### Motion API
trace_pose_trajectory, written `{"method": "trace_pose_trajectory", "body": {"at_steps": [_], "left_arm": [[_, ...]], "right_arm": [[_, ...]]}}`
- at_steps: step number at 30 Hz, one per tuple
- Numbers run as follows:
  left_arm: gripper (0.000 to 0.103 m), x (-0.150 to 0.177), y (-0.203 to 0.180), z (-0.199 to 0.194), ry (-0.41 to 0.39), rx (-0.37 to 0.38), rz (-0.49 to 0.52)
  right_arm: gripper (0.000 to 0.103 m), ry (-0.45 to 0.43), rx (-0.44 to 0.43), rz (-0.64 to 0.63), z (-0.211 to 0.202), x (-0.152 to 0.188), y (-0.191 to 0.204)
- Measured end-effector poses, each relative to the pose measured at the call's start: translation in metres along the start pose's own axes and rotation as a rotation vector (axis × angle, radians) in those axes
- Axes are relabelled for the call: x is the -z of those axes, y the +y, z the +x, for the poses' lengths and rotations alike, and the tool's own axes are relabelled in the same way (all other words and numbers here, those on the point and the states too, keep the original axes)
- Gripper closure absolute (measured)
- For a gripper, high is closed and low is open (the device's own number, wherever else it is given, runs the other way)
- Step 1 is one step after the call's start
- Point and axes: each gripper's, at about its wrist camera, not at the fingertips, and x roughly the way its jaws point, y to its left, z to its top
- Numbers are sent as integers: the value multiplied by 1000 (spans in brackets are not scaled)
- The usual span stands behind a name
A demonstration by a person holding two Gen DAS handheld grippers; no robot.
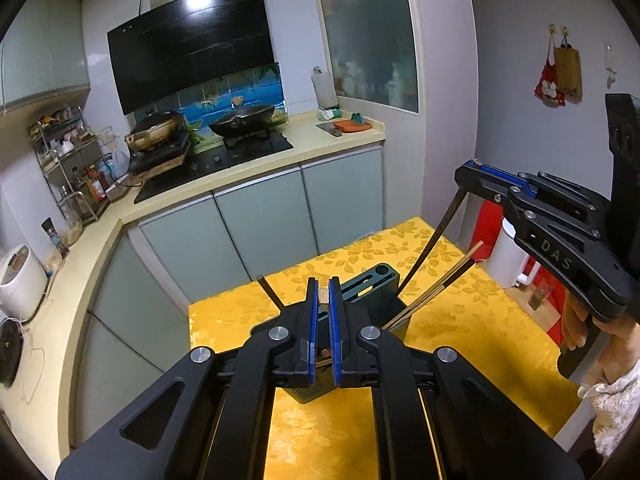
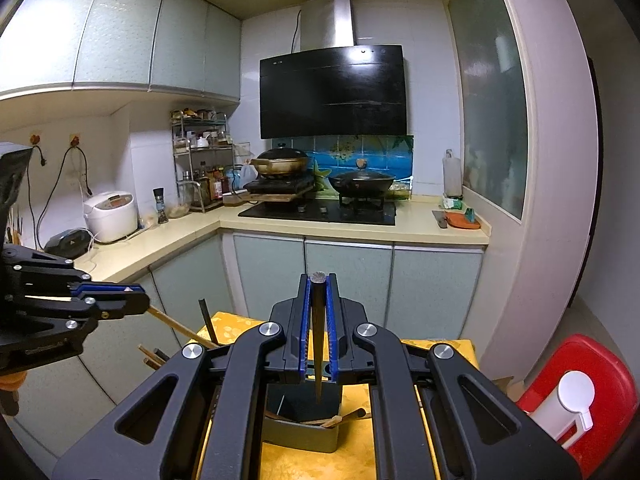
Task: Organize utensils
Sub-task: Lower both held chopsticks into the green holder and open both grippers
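Left wrist view shows the left gripper [image 1: 324, 292], black with flat blue pads, with its jaws almost closed. A thin light brown wooden chopstick [image 1: 323, 295] is pinched between the pads; only its small rough end shows at the tips. In the right wrist view this stick [image 2: 176, 326] runs from the gripper on a slant to the holder.

Just past the tips sits the dark grey plastic utensil holder [image 1: 374, 280], a box shape with long slots and one round hole in its top. It stands on a table with a shiny yellow cloth that has a flower pattern [image 1: 460, 304]. More long thin chopsticks [image 1: 436, 292], some brown and some dark, lean out of the holder.

At the right, the right gripper [image 1: 466, 174] has its jaws closed tight on a long dark chopstick [image 1: 436, 236]. The stick is thick at the top and thin at the bottom. It hangs on a slant, and its thin end is at the holder.

From the right wrist view, the same dark stick [image 2: 319, 340] sits between the blue pads, its flat end at the tips and its point down over the open bin of the holder [image 2: 300, 436].

A hand [image 1: 576, 324] grips the black handle, next to a fluffy white sleeve [image 1: 612, 408].
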Motion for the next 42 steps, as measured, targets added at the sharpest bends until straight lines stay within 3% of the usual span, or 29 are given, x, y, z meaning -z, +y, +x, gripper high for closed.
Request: {"method": "trace_pose_trajectory", "body": {"at_steps": [18, 33, 39, 41, 42], "left_arm": [[98, -5, 2, -9, -3, 12, -5], [98, 10, 11, 73, 109, -21, -91], [98, 14, 12, 85, 117, -35, -96], [94, 14, 12, 85, 112, -41, -94], [84, 15, 12, 85, 109, -45, -94]], "right_arm": [[95, 45, 9, 35, 20, 3, -11], [95, 143, 22, 29, 53, 18, -10], [95, 195, 11, 34, 65, 29, -9], [95, 203, 10, 34, 66, 32, -9], [94, 205, 7, 34, 67, 33, -9]]}}
